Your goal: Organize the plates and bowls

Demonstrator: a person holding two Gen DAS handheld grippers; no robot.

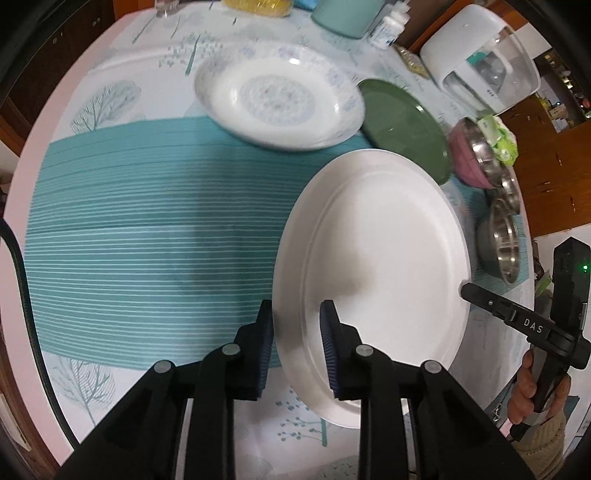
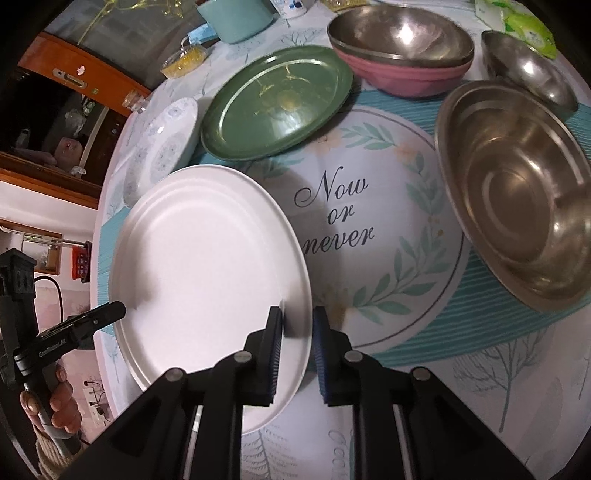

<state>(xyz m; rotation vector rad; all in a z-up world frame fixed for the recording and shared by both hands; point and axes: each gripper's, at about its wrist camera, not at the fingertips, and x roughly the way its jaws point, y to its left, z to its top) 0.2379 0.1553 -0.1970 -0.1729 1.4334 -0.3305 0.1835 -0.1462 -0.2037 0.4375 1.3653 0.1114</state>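
Currently both claws, left (image 1: 297, 328) and right (image 2: 298, 332), pinch the white plate (image 1: 384, 258) by opposite rims; uneven lifting risks tipping it onto the green plate (image 1: 406, 129) beyond.

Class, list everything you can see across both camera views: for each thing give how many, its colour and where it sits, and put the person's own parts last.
white plate: one, plain white, near table edge, gripped on opposite rims by both tongs
patterned plate: one, white with blue flowers, beyond the white plate
green plate: one, dark green, between patterned plate and pink bowl
pink bowl: one, pink, far side, a steel bowl nested in it
steel bowls: three, silver; one in the pink bowl, two to its right
tablecloth: one, white and teal, printed trees
teal container: one, far edge
white appliance: one, beside the table
left tongs: black, blue pads, shut on white plate
right tongs: same, shut on white plate
hands: two, holding the handles
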